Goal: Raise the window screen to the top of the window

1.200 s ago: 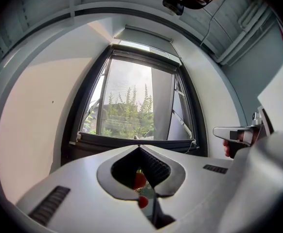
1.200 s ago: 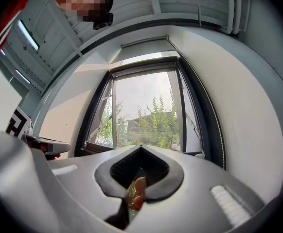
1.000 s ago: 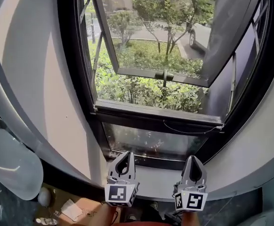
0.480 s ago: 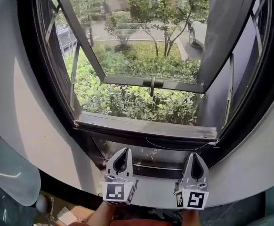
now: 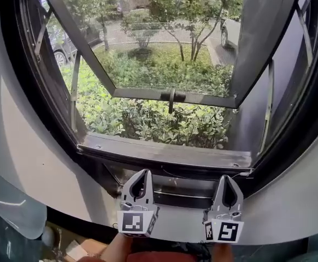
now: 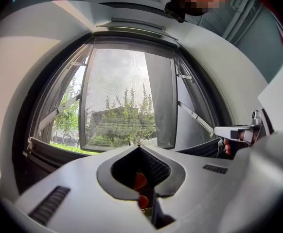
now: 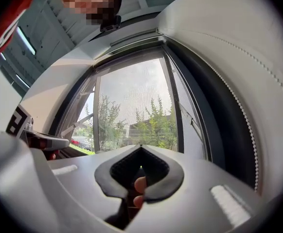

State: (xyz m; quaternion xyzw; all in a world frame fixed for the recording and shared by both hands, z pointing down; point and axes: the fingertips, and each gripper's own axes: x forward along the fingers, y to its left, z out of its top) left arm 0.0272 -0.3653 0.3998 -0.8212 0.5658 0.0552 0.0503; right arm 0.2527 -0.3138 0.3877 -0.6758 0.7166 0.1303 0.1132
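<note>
Screen: the screen (image 5: pixel 164 48) is hanging down over the whole opening, its mesh showing faintly against the greenery. Its rail (image 5: pixel 164 156) is lying along the foot of the opening, lower centre of the head view.
Left: the left gripper (image 5: pixel 143 173) is sitting at bottom centre-left with its jaws pressed together on nothing. Its tips are pointing up just below the rail, not touching it.
Right: the right gripper (image 5: pixel 226 178) is sitting at bottom centre-right, likewise closed and empty. It is just under the rail's right end.
Edges: the dark frame (image 5: pixel 14 81) is curving round the opening on both sides. The sash (image 5: pixel 170 94) is standing swung outward beyond the mesh, its lower edge crossing mid-frame.
Room: a clear gap is lying between the two grippers. The pale ledge (image 5: pixel 175 222) is running beneath them, and the wall (image 5: pixel 33 162) is closing in at left and right.
</note>
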